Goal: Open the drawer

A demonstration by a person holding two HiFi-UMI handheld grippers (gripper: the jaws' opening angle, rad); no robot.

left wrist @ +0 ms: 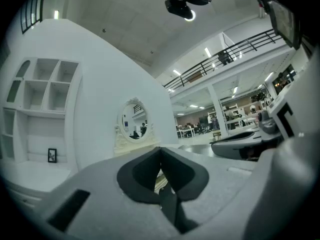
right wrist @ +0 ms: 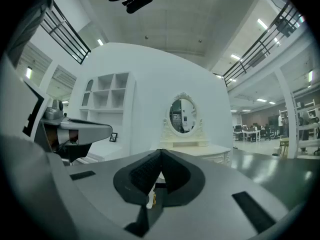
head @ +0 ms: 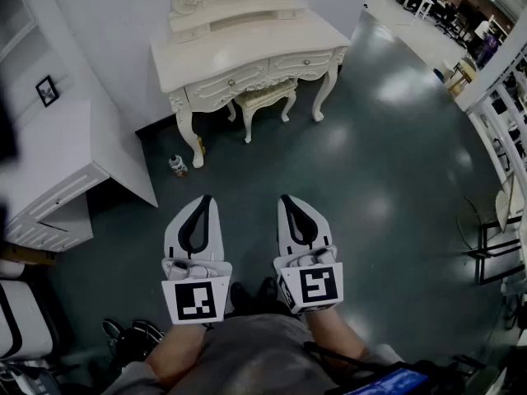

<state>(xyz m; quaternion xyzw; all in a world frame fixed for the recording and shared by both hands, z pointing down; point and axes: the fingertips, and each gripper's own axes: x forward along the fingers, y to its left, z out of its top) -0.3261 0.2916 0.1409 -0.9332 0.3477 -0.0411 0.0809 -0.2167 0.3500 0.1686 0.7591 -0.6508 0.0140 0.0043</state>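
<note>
Two closed grippers held level, well short of a dressing table (head: 247, 44) whose drawers (head: 226, 81) are shut.
The cream dressing table stands against the wall across the floor, with a stool (head: 265, 95) tucked under it. Both front drawers are pushed in, so their contents cannot be seen. A small jar (head: 178, 165) sits on the floor near the table's left leg. The left gripper (head: 202, 198) and right gripper (head: 287, 197) lie side by side, pointing towards the table, each with its jaws pressed together on nothing.

Head view: high, steeply down, cream carved dressing table (head: 247, 52) far ahead. Left, right gripper views: low, level, forward, same table far; all three share it.
</note>
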